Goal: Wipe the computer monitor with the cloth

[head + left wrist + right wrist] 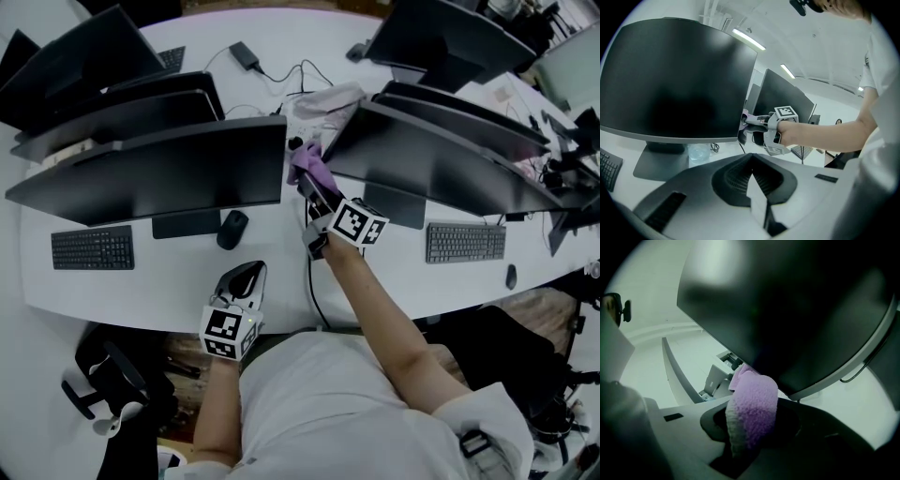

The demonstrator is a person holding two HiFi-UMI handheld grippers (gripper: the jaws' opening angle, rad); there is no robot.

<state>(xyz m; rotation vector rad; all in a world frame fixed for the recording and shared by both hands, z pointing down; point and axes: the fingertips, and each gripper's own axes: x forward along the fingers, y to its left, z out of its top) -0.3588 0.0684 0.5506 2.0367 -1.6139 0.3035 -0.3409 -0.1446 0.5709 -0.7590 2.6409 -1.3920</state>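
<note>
My right gripper is shut on a purple cloth, which it holds up in the gap between two dark monitors. The cloth sits at the lower left corner of the right-hand monitor. In the right gripper view the cloth bulges out of the jaws just under that monitor's black screen. My left gripper rests low on the white desk near its front edge, shut and holding nothing. From the left gripper view, the right gripper reaches past the left monitor.
Two keyboards and a black mouse lie on the desk. Further monitors stand behind. A crumpled pale cloth and cables lie at the back. An office chair is at lower left.
</note>
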